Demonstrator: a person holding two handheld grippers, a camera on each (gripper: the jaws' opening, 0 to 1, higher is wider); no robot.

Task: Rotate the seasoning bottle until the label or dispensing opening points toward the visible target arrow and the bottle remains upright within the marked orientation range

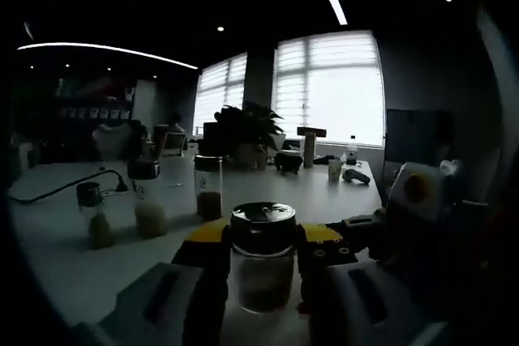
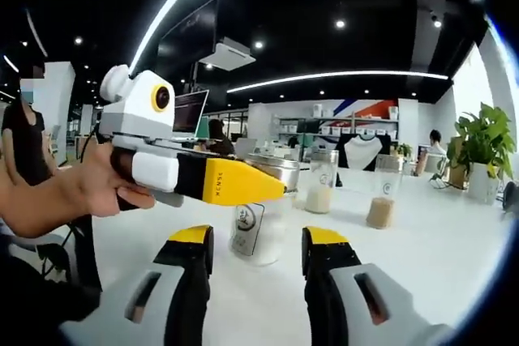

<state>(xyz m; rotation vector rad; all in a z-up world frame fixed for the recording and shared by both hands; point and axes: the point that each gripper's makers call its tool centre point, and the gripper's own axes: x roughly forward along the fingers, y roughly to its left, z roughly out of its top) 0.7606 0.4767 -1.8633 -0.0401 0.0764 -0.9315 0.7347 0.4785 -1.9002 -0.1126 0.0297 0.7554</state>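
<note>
So: the clear glass seasoning bottle (image 2: 261, 228) with a dark metal lid stood upright on the white table (image 2: 438, 257), its round-logo label too small to read. Left gripper (image 1: 261, 255) sat closed around it, jaws against its sides. Right gripper (image 2: 258, 249) gaped, holding nothing, bottle just beyond its tips. Three other seasoning jars (image 1: 150, 200) stood behind.

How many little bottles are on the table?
4: one bottle between the left gripper's jaws, three bottles behind it in a row. More may be hidden.
</note>
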